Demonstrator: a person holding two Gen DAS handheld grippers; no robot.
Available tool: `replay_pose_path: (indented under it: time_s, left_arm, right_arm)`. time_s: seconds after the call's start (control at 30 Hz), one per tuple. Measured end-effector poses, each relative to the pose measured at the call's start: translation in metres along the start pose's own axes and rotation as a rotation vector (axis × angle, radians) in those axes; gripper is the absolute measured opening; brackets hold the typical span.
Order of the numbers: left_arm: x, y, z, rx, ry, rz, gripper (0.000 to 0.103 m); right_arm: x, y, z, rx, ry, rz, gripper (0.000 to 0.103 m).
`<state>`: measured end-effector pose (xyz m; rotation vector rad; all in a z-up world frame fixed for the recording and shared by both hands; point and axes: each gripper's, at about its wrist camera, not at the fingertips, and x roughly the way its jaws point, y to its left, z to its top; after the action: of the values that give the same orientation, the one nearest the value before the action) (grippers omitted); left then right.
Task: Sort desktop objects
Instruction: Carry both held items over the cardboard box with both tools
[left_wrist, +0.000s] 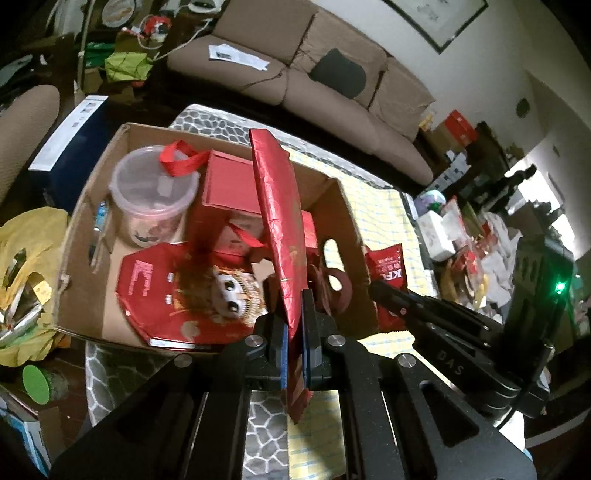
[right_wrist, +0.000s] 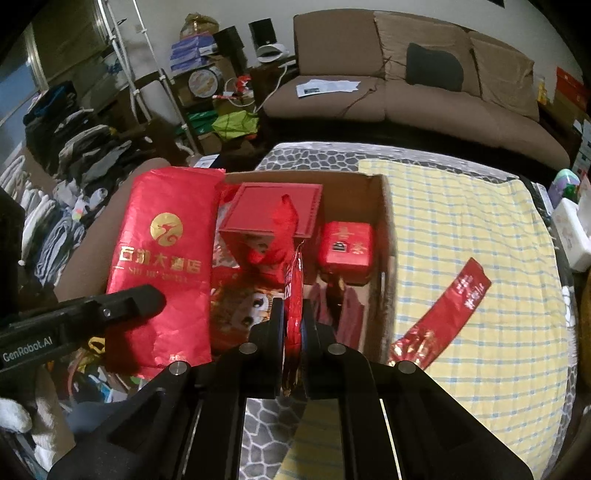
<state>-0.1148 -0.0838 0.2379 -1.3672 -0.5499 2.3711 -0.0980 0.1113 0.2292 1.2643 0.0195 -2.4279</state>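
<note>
Behind the bench (right_wrist: 461, 221) sits a brown sofa (right_wrist: 424, 92). Over the cardboard box (left_wrist: 354, 229), the left tool (left_wrist: 294, 332) pinches a red foil bag (left_wrist: 280, 206), and the right tool (right_wrist: 293, 325) pinches a red snack packet (right_wrist: 294, 280) edge-on.

A: Where's the cardboard box (right_wrist: 384, 221)?
B: At the table's (right_wrist: 461, 229) left edge, on the cloth.
A: Contents?
B: Lidded tub (left_wrist: 155, 195) in the far left corner, gift box (right_wrist: 273, 214) beside it, small box (right_wrist: 345, 245) at the right wall, plush toy (left_wrist: 231, 295) near the front.
A: Outside?
B: Sachet strip (right_wrist: 450, 306) on the cloth, right of the box.
</note>
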Motion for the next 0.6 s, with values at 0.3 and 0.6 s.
replay_pose_path:
  time_s: [0.3,0.6]
  left_arm:
    - [-0.005,0.040,0.014,-0.031,-0.009,0.033,0.005]
    - [0.008,0.070,0.018,-0.053,0.018,0.041,0.005]
  right_arm:
    - [0.027,0.024,0.008,-0.011,0.019,0.025,0.007]
    - [0.060,0.033,0.010,0.007,0.063,0.053,0.007]
